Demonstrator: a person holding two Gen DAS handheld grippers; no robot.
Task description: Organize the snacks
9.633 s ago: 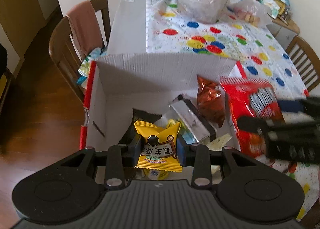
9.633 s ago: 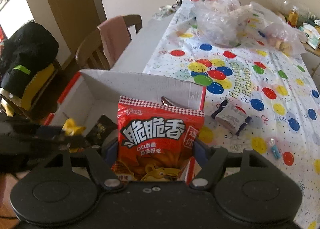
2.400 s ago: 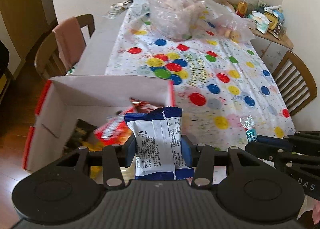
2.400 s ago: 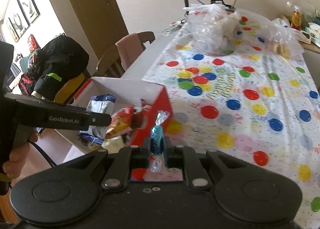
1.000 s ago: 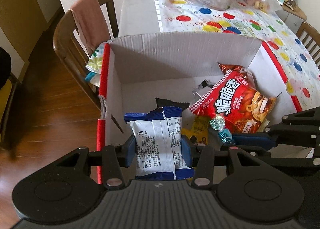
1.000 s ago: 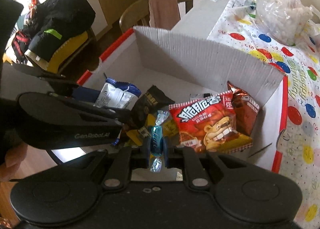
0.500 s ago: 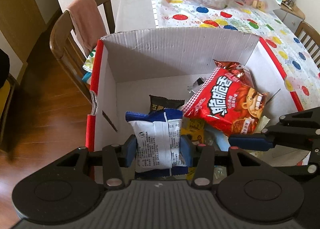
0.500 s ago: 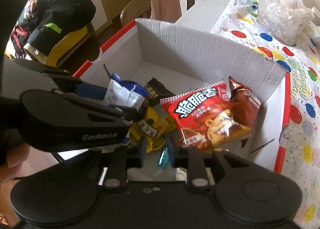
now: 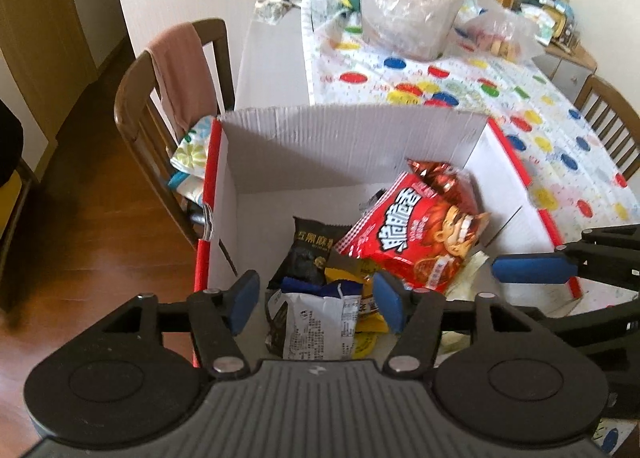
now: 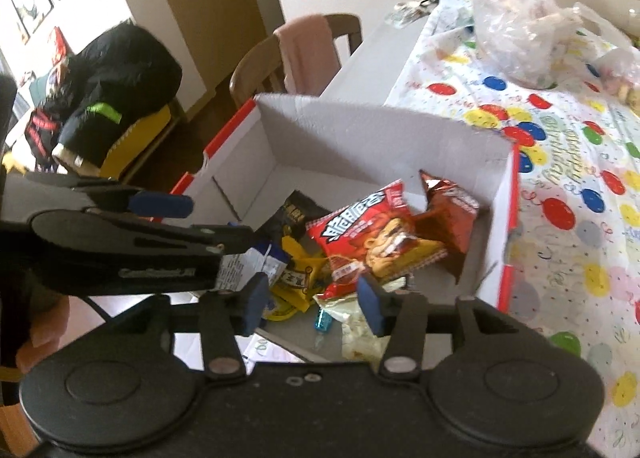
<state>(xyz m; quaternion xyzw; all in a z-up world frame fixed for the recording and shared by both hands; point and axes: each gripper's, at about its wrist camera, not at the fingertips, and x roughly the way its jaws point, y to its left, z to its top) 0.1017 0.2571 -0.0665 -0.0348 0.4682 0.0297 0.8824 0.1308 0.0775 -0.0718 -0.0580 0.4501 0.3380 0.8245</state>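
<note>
A white cardboard box [image 9: 352, 138] with red edges holds the snacks. Over its near side my left gripper [image 9: 316, 300] is open, and the white-and-blue packet [image 9: 316, 328] lies loose in the box below the fingers. A big red chip bag [image 9: 412, 242], a black packet [image 9: 310, 248] and yellow packets [image 9: 370, 322] lie beside it. My right gripper [image 10: 312, 300] is also open above the box [image 10: 380, 134]. The blue wrapped candy [image 10: 323, 321] rests on the box floor under it, near the red chip bag [image 10: 376, 242]. The left gripper [image 10: 160, 218] shows at the left of the right wrist view.
The box stands at the edge of a table with a polka-dot cloth [image 9: 460, 74]. Clear plastic bags [image 9: 404, 26] sit at its far end. A wooden chair with a pink towel [image 9: 180, 74] stands left of the box, another chair [image 9: 608, 126] at the right. A black bag [image 10: 108, 86] lies on a seat.
Both grippers opened over the box: the left let go of the white-and-blue packet, and the right dropped the blue candy. Both items now lie among the snacks.
</note>
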